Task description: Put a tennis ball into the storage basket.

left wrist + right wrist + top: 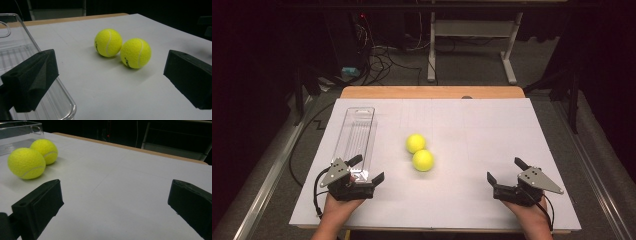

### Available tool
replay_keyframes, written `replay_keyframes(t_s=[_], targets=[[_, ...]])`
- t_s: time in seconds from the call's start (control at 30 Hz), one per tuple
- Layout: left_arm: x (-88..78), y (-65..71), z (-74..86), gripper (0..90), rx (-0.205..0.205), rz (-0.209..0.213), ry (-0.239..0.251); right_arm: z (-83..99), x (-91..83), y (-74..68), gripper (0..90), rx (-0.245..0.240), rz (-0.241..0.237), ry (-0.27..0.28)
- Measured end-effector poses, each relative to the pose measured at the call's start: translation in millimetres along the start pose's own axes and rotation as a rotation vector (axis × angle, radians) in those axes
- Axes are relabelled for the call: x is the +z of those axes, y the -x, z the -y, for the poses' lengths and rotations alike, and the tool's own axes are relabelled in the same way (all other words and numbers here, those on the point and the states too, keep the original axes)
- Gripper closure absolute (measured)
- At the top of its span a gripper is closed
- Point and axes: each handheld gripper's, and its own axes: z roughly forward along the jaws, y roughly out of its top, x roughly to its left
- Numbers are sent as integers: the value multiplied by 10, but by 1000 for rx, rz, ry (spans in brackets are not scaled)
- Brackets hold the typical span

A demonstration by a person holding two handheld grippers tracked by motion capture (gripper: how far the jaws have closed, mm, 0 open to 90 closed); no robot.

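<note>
Plainly, both grippers are idle. The left gripper [368, 169] rests near the front left corner of the table [492, 125], its jaws spread as wide as they go with nothing between them. The right gripper [503, 170] sits near the front right corner, jaws likewise wide and empty.

Two balls [419, 152] lie near the middle of the table, touching each other. The near ball [423, 160] sits a little to the right of the far ball [416, 143]. A clear tray [355, 136] lies lengthwise along the left side, running from near the back edge toward the front, its near end just beside the left gripper.

I judge the balls light, springy and fuzzy: the felt should grip well against the foam pads [37, 75], but a round ball will roll at a nudge, and pushing one will set the other going, since they touch. The best hold is probably across the widest part, jaws on opposite sides at mid-height and coming from above. The near ball looks the easier to take first. The tray seems thin, stiff plastic, light enough to slide if bumped.
</note>
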Motion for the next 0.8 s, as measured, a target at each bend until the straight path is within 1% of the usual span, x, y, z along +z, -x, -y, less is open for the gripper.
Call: replay_keyframes(t_s=[0.1,0.2,0.37,0.47,0.5,0.6,0.8], targets=[[4,5,1,3,3,-11,-2,5,1,17,0,3,-4,2],[8,7,-1,3,2,-8,-8,8,-7,26,0,-3,-1,-3],[-1,7,-11,3,-1,-9,0,3,-14,31,0,-5,0,2],[-6,10,-19,3,-2,-8,2,8,-5,22,0,-3,1,-5],[-7,16,-24,3,0,-8,3,10,0,22,0,-10,2,-8],[3,44,-41,3,13,-6,0,10,3,5,0,-16,-1,-11],[63,147,-87,4,48,1,-42,18,14,-3,0,-20,-7,-14]])
